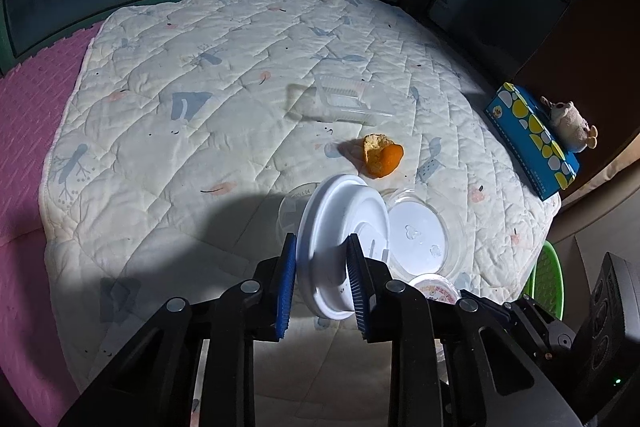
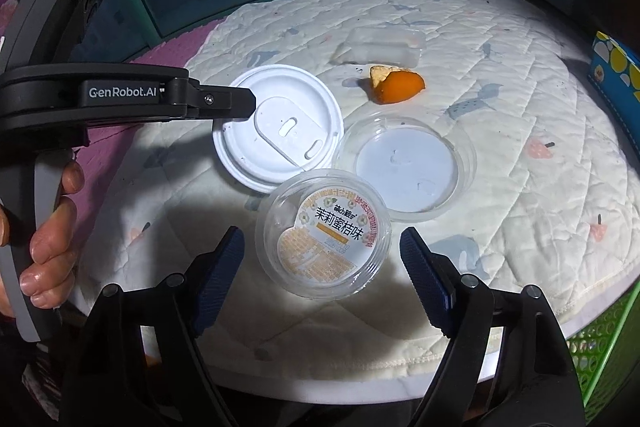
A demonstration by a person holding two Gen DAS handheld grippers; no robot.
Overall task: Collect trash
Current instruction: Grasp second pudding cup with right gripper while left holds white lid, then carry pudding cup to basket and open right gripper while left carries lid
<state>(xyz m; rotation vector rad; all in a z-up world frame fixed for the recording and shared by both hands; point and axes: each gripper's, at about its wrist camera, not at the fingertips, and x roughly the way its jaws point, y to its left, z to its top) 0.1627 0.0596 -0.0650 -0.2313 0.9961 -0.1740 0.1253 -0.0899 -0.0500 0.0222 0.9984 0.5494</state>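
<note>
My left gripper point(image 1: 322, 267) is shut on the rim of a white cup lid point(image 1: 344, 227), tilted off the quilt; it also shows in the right wrist view point(image 2: 280, 131). My right gripper point(image 2: 320, 247) is open, its fingers on either side of a clear labelled cup point(image 2: 324, 233), apart from it. A clear round lid point(image 2: 404, 171) lies beside it. An orange peel point(image 2: 396, 83) and a clear plastic box point(image 2: 380, 47) lie farther back.
All trash sits on a white quilt point(image 1: 160, 147) over a pink mat point(image 1: 24, 147). A green basket point(image 2: 600, 347) stands at the right edge. A blue tissue box point(image 1: 532, 143) with a plush toy point(image 1: 568, 123) is at the right.
</note>
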